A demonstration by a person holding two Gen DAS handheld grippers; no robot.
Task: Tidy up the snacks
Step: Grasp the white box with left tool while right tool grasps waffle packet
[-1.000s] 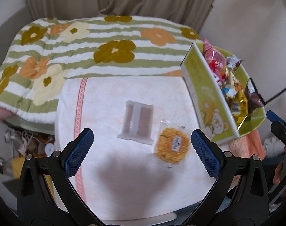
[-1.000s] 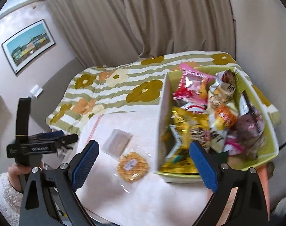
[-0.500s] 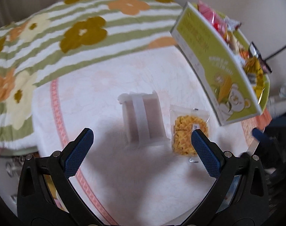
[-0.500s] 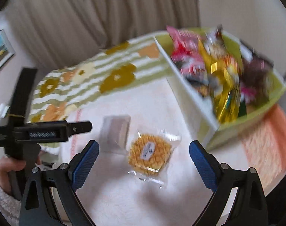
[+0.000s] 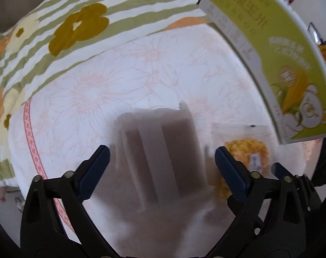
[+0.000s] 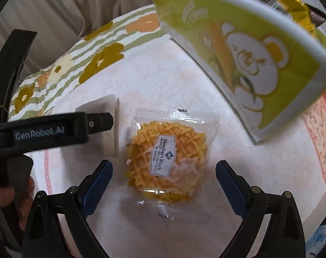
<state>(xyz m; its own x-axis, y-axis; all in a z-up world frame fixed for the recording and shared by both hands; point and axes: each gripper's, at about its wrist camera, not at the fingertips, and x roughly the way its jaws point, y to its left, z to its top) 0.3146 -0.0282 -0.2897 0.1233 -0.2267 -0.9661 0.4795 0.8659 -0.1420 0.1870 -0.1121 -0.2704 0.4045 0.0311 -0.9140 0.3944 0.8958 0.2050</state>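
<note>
Both wrist views now point almost straight down at the cloth (image 5: 163, 68); 1 second ago they took in the curtain and the room, so both hands have dropped toward the 2 loose snacks. The box (image 6: 244, 49), green with a bear print and already stuffed with packets, has gone from centre-right to the top-right edge of each view; it stands just beside the snacks on the same cloth, with the flowered blanket (image 5: 77, 28) behind. Left gripper (image 5: 161, 164): jaws have just been closing a little, and the grey pack (image 5: 160, 150) now sits between them, filling the lower middle of the view, blurred; the pads stand clear of its edges on both sides, so nothing is held yet. Right gripper (image 6: 164, 178): jaws wide, unchanged, with the waffle (image 6: 167, 159) in its clear wrapper now centred between the fingertips where 1 second ago it was small and off to the left; no pad touches the wrapper. In the right view the left tool crosses over the near end of the grey pack, and a hand (image 6: 23, 193) shows at lower left. Read: both approaches look about done, 1 snack lined up per gripper, next is likely to close and lift each into the box. Risk: the 2 snacks lie close together, so inner fingers could crowd each other.
</note>
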